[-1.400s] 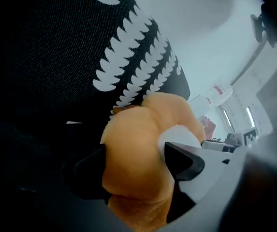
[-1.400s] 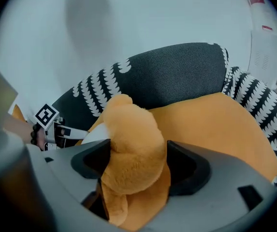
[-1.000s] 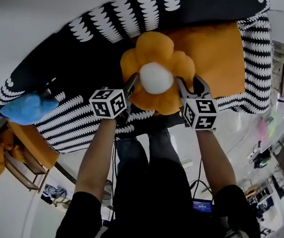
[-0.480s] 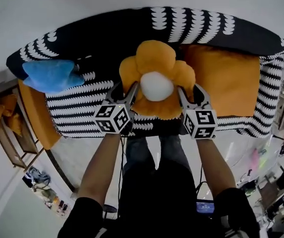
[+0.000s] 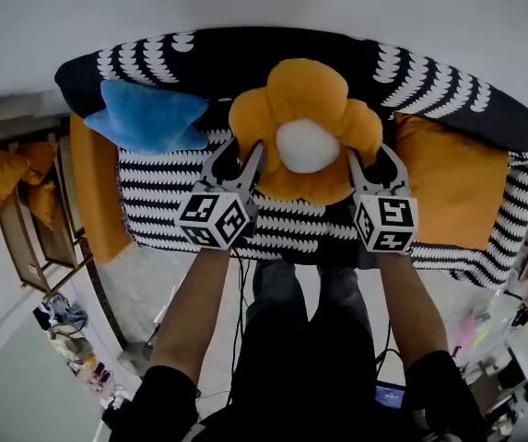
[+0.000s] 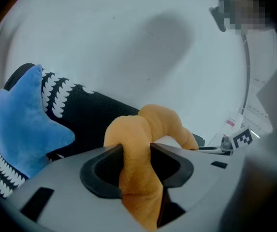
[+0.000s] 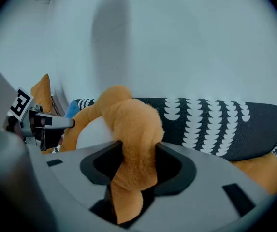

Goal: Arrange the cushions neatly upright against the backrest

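Head view: left gripper (image 5: 238, 157), fingers just closing tighter, and right gripper (image 5: 373, 162) each pinch the orange flower cushion (image 5: 306, 92)

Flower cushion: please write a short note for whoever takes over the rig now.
Left gripper: shut on a petal of the flower cushion; jaws have just closed further.
Right gripper: shut on the opposite petal.
The cushion is held over the sofa seat, before the backrest.
Blue cushion at left end, square orange cushion at right end.
Done: nothing clearly set.
Left: stand the cushions upright against the backrest.
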The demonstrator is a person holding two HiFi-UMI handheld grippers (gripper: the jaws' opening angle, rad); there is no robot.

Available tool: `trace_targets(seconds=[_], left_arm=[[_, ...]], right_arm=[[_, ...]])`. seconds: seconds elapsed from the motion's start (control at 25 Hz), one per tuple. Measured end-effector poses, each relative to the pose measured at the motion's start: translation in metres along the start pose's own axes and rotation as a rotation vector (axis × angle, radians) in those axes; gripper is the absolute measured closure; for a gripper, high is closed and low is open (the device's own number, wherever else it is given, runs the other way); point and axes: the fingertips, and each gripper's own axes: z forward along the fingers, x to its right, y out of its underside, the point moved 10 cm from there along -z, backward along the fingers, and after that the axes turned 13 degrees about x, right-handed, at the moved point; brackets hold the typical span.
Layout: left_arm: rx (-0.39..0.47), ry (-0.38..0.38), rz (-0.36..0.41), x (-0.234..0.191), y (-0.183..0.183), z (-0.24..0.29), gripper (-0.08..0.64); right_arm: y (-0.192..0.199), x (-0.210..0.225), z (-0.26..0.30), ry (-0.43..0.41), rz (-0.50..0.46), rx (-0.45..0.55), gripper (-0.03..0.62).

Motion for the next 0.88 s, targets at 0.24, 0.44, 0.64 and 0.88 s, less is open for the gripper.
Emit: trace_targets(seconds=[0.24,0.44,0.64,0.88], left_arm=[[0.062,0.016,-0.028,-0.025,-0.006,0.018,0.380],[0.055,0.004,-0.026,-0.046,0.009,0.035,0.380],[0.040,-0.028,-0.036,-0.068,0.021,0.046,0.379],[-0.014,-0.065,-0.055,-0.075,0.035,0.043,0.306]], right_arm=[[0.001,-0.010,0.034,0.023,-0.013,0.046,0.382],[0.020,-0.014,0.063,0.050,-0.011,0.051,0.380],[0.039,-0.018,0.082,0.040,-0.008,0.012,0.373],[0.053,-0.018,0.088,-0.015,0.018,-0.089,0.283]])
